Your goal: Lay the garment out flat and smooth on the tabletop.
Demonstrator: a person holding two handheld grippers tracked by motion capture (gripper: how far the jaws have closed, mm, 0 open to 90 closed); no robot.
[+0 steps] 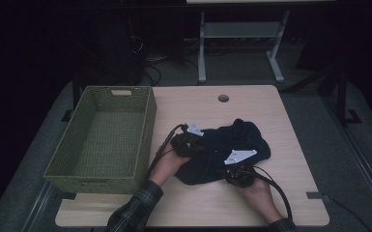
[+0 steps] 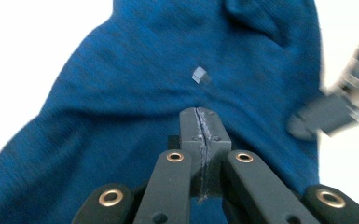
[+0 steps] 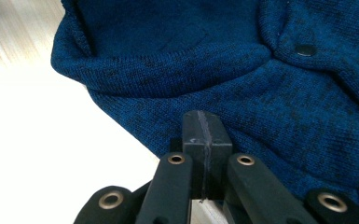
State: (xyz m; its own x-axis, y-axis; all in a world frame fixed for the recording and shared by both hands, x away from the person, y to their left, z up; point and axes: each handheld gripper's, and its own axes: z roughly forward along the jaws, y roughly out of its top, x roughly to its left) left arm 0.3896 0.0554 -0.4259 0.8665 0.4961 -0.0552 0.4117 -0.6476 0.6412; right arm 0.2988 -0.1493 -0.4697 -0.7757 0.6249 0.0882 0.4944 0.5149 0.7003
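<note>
Both hand-held grippers, left (image 2: 200, 122) and right (image 3: 203, 126), jaws closed, over the blue garment (image 3: 224, 79) on the worktop (image 1: 290, 203).

Your two grippers meet a garment (image 1: 232, 147) on the bench (image 1: 193, 203).
The basket (image 1: 147, 130) stands left of the garment; your left gripper (image 1: 187, 144) sits at its left edge, your right gripper (image 1: 239, 175) at its near edge.

Both forearms enter from six o'clock in the high view, the left gripper (image 1: 189, 143) at about ten o'clock of the right gripper (image 1: 236, 170), each with jaws pressed flat together and nothing visibly between the pads.
</note>
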